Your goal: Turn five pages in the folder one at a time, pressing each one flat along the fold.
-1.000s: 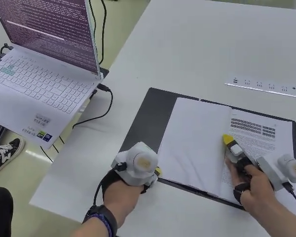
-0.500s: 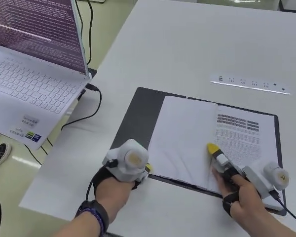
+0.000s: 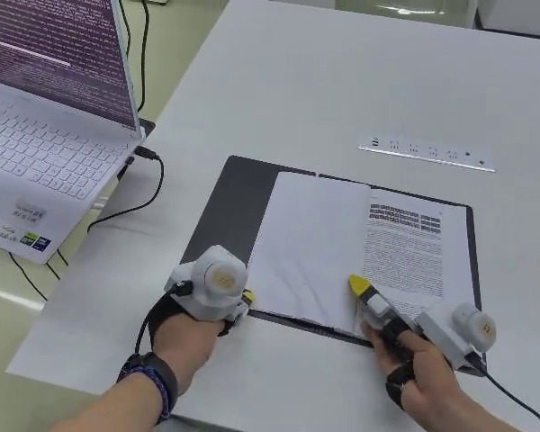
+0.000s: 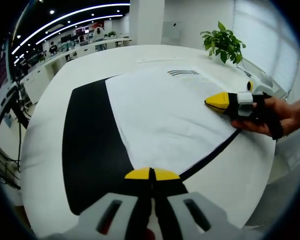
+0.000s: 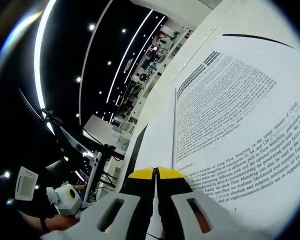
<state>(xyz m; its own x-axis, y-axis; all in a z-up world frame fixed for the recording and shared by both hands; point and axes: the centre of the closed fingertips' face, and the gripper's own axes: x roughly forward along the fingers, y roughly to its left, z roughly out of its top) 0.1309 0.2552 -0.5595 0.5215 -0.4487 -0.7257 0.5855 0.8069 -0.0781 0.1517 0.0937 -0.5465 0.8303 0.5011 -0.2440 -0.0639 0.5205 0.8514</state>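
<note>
Bottom of head view: left gripper (image 3: pixel 247 296) has its jaws closed tip to tip, nothing visible between them. It sits at the near edge of the folder (image 3: pixel 223 212), on the black left cover just beside the blank page (image 3: pixel 304 241) corner. Left gripper view confirms this: yellow tips (image 4: pixel 152 173) together over the black cover.

Right gripper (image 3: pixel 359 286), lower centre-right, also has its jaws closed. Its tips are down on the fold between the blank page and the printed page (image 3: pixel 412 256), near the bottom edge.

The folder lies open and flat mid-frame on the white table (image 3: pixel 342 81). Beyond it, a power strip (image 3: pixel 427 153) upper right and a laptop (image 3: pixel 45 135) upper left.
</note>
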